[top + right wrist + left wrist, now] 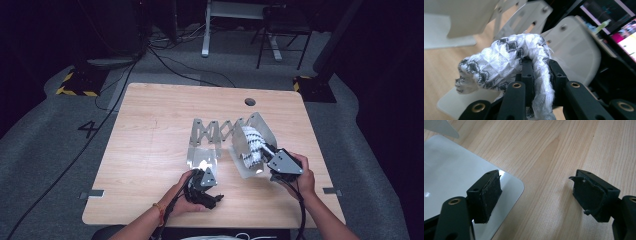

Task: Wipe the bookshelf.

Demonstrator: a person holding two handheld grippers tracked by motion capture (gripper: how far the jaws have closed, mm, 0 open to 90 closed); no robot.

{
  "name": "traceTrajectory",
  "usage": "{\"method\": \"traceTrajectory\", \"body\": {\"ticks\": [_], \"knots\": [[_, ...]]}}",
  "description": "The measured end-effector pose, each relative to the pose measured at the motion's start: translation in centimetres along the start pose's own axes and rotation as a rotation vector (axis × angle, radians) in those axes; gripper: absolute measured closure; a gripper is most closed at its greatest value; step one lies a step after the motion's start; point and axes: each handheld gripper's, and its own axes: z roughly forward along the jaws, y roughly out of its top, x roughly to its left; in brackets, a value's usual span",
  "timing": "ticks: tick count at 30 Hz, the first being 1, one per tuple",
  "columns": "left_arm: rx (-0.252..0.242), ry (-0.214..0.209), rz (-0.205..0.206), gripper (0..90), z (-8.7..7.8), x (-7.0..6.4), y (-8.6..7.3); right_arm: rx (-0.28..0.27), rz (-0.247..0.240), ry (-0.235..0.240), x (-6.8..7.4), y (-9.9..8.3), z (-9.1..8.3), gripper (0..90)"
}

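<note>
Right gripper (540,75) clamped on white-and-grey patterned woven cloth (506,57), against folding metal panel rack (260,131). Left gripper (536,195) spread wide, empty; glossy white panel corner (509,187) under one jaw.

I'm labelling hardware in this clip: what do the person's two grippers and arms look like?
Both the left gripper and the right gripper are black, each topped by a grey three-cornered plate, with brass-coloured rivets on the jaw arms, worn dark pads and a trailing black cable. The forearms are sleeveless; the left wrist wears a reddish band.
</note>
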Motion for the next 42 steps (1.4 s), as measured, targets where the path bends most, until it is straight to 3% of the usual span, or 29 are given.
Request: {"method": "traceTrajectory", "body": {"ticks": [9,13,20,24,33,39,42], "knots": [[0.002,-0.002,-0.001,22.3,0.0,0.0,0.0,-0.122,0.042,-0.111,-1.5,1.4,-2.9,78.2],[0.001,-0.004,0.000,22.2,0.0,0.0,0.0,-0.120,0.026,-0.107,-1.4,1.5,-2.9,78.2],[0.002,-0.004,0.000,22.2,0.0,0.0,0.0,-0.034,-0.017,-0.018,0.1,0.4,-0.5,78.2],[-0.001,-0.004,-0.003,22.2,0.0,0.0,0.0,-0.003,-0.016,0.086,1.0,-0.4,0.9,78.1],[-0.001,-0.004,-0.002,22.2,0.0,-0.1,0.0,0.101,-0.065,0.223,3.9,-1.7,3.5,77.9],[-0.003,-0.005,0.001,22.2,0.0,0.0,0.0,0.168,-0.078,0.261,4.7,-2.7,4.9,77.2],[-0.004,-0.006,0.002,22.2,0.0,0.0,0.0,0.191,-0.075,0.256,4.9,-3.2,5.7,77.0]]}}
